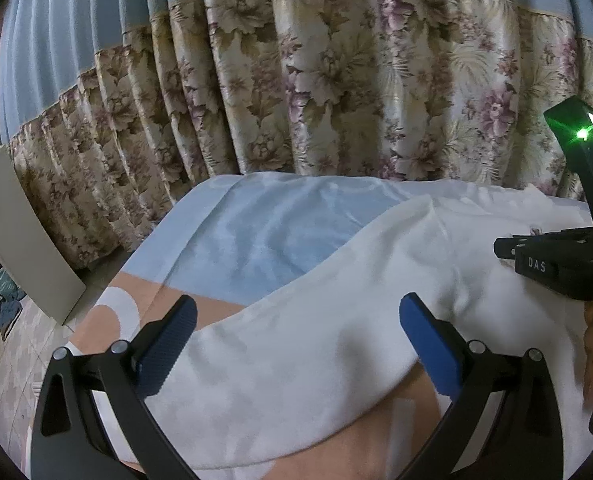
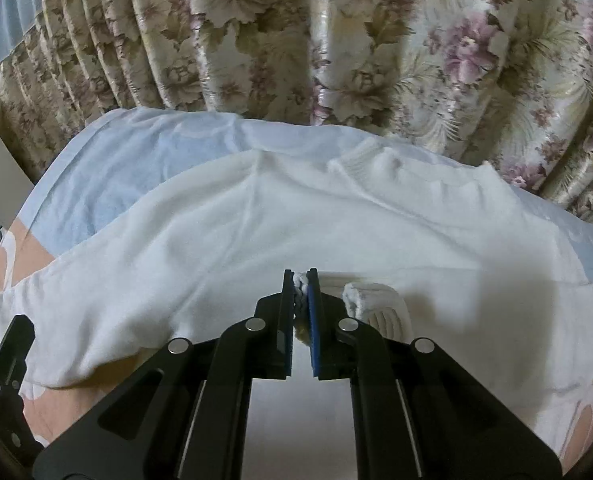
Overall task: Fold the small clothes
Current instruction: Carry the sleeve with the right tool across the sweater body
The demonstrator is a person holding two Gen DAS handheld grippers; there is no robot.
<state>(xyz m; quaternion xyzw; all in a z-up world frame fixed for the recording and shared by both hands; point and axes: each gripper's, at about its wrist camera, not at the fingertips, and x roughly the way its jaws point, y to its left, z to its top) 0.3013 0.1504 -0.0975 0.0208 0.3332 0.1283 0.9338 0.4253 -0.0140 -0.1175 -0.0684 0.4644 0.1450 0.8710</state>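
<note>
A white knit sweater lies spread on the bed, its collar toward the curtain; it also shows in the left wrist view. My right gripper is shut on a ribbed cuff of the sweater, pinched between its pads over the sweater's body. A second ribbed cuff lies just right of it. My left gripper is open, its jaws wide apart over the sweater's left sleeve, holding nothing. The right gripper's body shows at the right edge of the left wrist view.
The bed sheet is light blue with peach and white patches. A floral curtain hangs close behind the bed. A grey board leans at the left, by the tiled floor.
</note>
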